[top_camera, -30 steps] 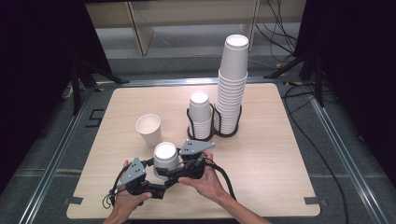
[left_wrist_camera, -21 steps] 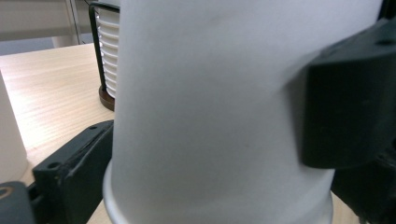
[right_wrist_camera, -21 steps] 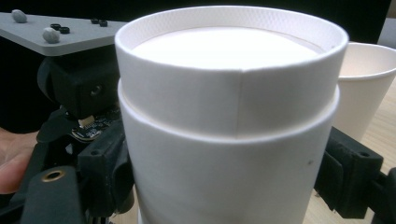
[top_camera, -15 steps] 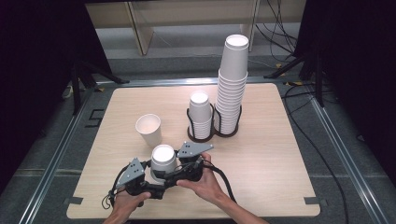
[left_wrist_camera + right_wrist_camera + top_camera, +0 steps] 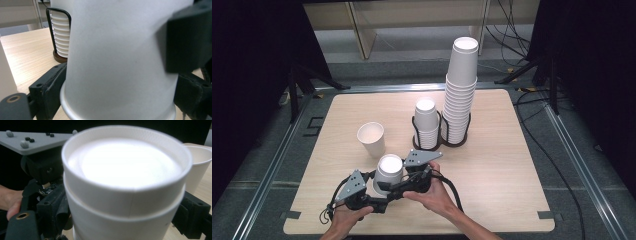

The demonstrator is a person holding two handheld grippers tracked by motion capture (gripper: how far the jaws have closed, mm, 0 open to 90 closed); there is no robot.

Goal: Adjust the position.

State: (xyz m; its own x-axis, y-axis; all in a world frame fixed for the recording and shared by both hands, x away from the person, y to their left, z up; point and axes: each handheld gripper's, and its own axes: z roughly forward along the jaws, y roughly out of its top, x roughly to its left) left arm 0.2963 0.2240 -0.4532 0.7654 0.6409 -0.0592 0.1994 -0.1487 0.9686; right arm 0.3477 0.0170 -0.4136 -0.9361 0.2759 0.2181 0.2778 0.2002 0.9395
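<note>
While two grippers (image 5: 384, 192) clasp nested cups (image 5: 388, 172)

Close against both gripper cameras, the upside-down cup (image 5: 120, 62) is cut off by frame edges and blurred; its bulk hides the table (image 5: 512, 165) beyond it.

Wooden table (image 5: 512, 165), 1 upright cup (image 5: 371, 139), 2-stack cup holder (image 5: 441, 142)

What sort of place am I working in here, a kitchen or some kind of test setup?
Most likely a lab or recording rig, not a kitchen: a bare wooden table inside a metal frame, loose cables on the floor behind, and stacked paper cups in a wire holder as practice props.
</note>
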